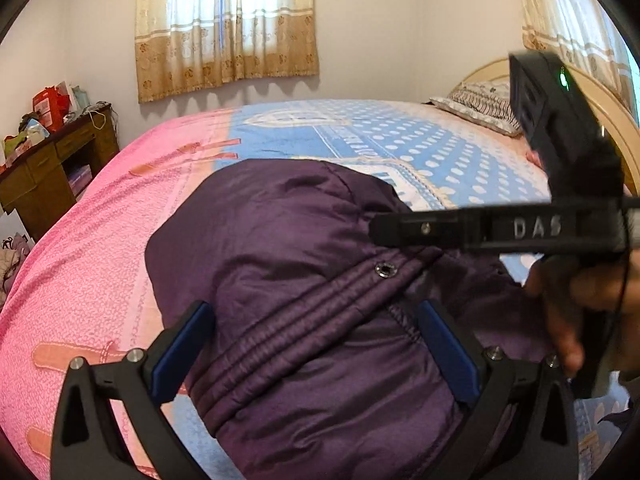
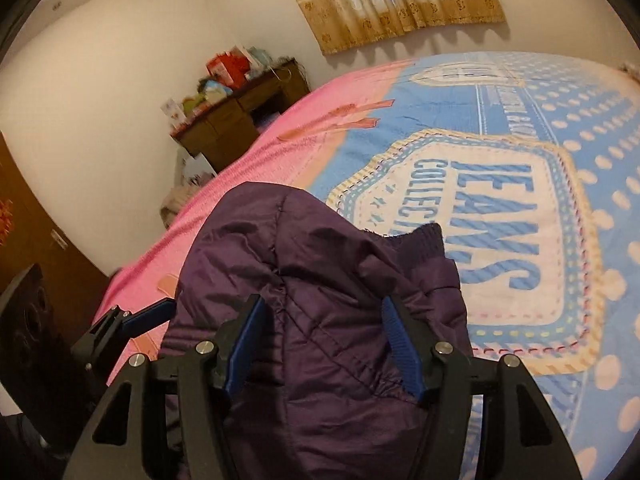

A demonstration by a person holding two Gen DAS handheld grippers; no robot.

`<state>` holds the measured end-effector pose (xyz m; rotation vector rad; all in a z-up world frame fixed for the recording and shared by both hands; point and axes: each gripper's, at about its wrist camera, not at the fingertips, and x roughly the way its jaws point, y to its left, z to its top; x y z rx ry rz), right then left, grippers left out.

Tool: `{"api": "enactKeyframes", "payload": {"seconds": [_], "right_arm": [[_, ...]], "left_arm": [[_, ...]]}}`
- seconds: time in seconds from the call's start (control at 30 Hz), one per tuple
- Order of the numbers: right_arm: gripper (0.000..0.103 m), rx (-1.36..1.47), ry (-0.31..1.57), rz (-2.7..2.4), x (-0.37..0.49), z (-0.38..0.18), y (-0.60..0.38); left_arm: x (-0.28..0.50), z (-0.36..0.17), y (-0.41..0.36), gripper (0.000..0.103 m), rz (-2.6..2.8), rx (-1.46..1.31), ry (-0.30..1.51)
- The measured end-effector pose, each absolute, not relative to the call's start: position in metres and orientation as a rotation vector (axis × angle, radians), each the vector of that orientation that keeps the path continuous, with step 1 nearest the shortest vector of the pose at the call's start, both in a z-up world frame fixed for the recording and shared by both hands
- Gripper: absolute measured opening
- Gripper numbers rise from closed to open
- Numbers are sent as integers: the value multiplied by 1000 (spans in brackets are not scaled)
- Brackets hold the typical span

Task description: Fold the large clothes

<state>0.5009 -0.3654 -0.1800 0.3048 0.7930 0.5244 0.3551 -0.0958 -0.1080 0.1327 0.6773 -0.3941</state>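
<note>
A dark purple quilted jacket (image 1: 304,264) lies bunched on the bed, with a ribbed placket and a metal snap (image 1: 385,269) across its top. My left gripper (image 1: 316,316) is open, its blue-padded fingers standing on either side of the jacket's near part. My right gripper (image 2: 320,312) is also open with the jacket (image 2: 320,280) bulging between its fingers; a ribbed cuff (image 2: 420,236) shows at the jacket's far edge. In the left wrist view the right gripper (image 1: 404,229) crosses from the right, seen side-on above the jacket, held by a hand (image 1: 576,304).
The bed cover (image 2: 520,220) is pink on the left and blue with white dots and a "JEANS" badge on the right. A pillow (image 1: 480,108) and headboard (image 1: 612,120) are at far right. A cluttered wooden desk (image 1: 52,160) stands beside the bed. Curtains (image 1: 224,24) hang behind.
</note>
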Motion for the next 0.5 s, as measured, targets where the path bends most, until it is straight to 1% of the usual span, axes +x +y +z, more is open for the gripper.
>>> {"api": "enactKeyframes", "payload": {"seconds": [0.2,0.5], "right_arm": [[60,411,761,524,501,-205,-377],[60,394,765,493,503,-212,-374]], "left_arm": [[357,-112,-107,103,-391,153,670],[356,-118,-108,103,-386,145,665]]}}
